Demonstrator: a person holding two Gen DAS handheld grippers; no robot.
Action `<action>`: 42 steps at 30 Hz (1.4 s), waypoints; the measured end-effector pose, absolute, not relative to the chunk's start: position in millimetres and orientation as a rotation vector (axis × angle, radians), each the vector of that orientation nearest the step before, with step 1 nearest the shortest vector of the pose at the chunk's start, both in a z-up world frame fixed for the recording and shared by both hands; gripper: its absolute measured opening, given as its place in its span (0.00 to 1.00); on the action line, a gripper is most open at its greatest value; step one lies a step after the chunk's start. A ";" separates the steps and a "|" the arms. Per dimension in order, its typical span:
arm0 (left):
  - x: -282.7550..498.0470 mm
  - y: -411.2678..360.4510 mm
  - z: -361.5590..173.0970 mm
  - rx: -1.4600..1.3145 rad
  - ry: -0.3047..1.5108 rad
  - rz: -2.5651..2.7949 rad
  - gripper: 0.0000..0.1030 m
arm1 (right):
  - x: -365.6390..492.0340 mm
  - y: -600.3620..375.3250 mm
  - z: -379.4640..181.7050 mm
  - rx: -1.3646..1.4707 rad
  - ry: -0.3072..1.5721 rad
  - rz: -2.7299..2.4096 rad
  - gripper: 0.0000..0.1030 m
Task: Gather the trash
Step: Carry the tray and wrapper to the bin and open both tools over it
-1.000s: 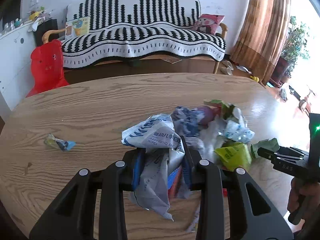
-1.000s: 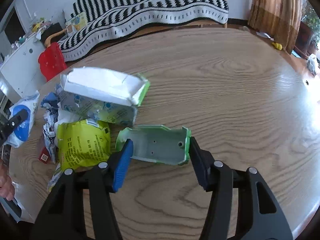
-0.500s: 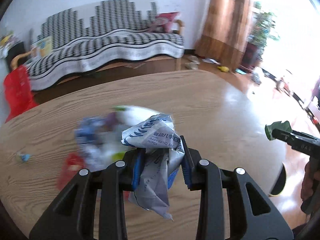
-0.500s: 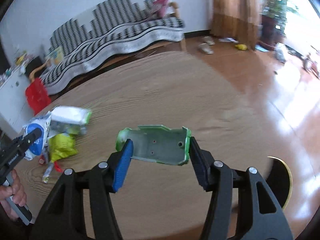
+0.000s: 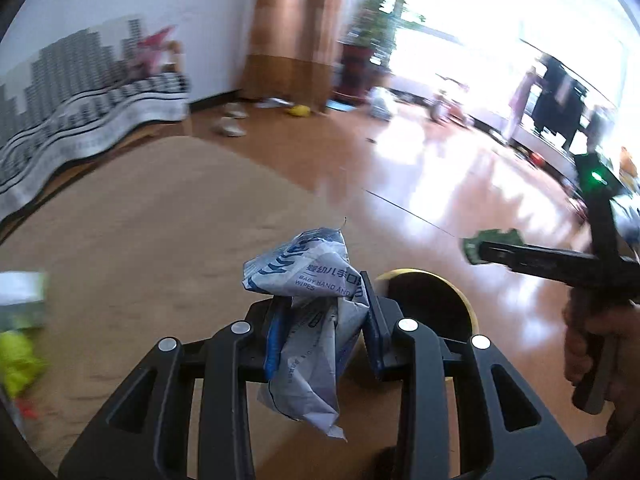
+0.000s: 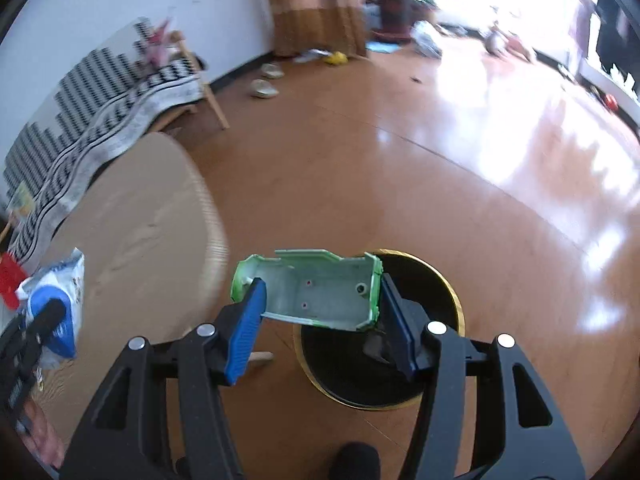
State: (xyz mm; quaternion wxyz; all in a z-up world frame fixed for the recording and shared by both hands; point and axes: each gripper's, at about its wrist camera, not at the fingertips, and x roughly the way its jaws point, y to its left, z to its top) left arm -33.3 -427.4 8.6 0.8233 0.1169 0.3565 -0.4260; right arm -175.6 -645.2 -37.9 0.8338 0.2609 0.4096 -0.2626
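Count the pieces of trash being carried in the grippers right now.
2. A crumpled wipes packet is clamped in the left gripper; a green plastic shell is clamped in the right gripper above the bin.

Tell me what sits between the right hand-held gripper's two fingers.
A green plastic shell, clamped between the blue pads of the right hand-held gripper, above the black bin; seen in the right wrist view.

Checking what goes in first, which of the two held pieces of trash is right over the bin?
The green plastic tray in the right tool; the bin is directly below. The wipes packet is beside it.
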 end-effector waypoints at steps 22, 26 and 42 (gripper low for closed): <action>-73.4 -541.2 -53.8 0.357 0.860 -1.072 0.32 | -205.8 -700.0 -89.4 0.740 0.989 -0.605 0.66; -75.4 -543.7 -57.5 0.361 0.866 -1.074 0.32 | -208.2 -701.8 -86.3 0.743 0.969 -0.607 0.69; -73.3 -570.1 -74.9 0.281 0.916 -1.165 0.71 | -229.1 -713.1 -61.8 0.791 0.825 -0.714 0.70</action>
